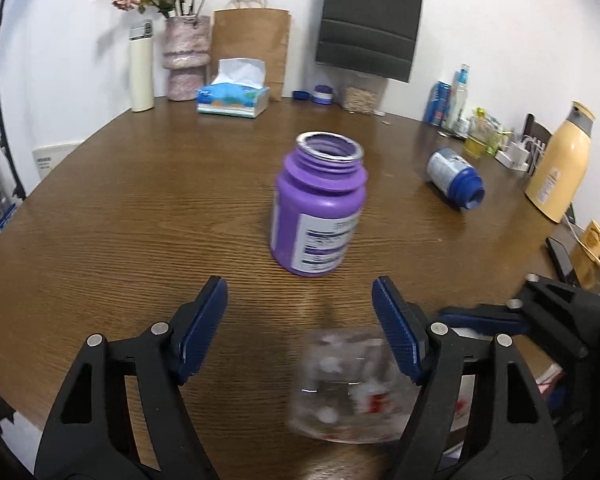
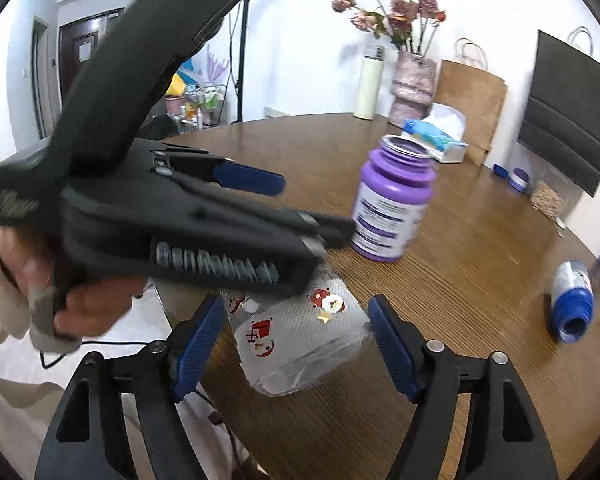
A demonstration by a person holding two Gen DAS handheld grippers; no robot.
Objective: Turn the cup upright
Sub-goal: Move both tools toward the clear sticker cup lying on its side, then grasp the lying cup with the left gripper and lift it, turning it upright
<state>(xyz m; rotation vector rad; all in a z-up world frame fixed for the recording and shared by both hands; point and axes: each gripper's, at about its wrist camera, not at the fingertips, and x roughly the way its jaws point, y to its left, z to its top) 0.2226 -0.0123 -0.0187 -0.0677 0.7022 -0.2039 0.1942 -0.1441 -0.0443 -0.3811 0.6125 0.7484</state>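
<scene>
Black claw [image 1: 300, 312] frames w/ blue pads, silver screws; sleeve probably cream.

This is a lived-in home room. A round wooden table [image 1: 140, 208] carries everyday clutter: a vase of dried roses [image 1: 186, 60] at 11 o'clock beside a tissue box [image 1: 233, 98], paper shopping bags [image 1: 252, 44] against the white wall at 12, and a yellow thermos jug [image 1: 562, 160] at 3.

Even indoor light; glare on table [image 2: 480, 240]; fisheye bending edges; motion blur on cup [image 1: 348, 384], left tool [image 2: 280, 208].
</scene>
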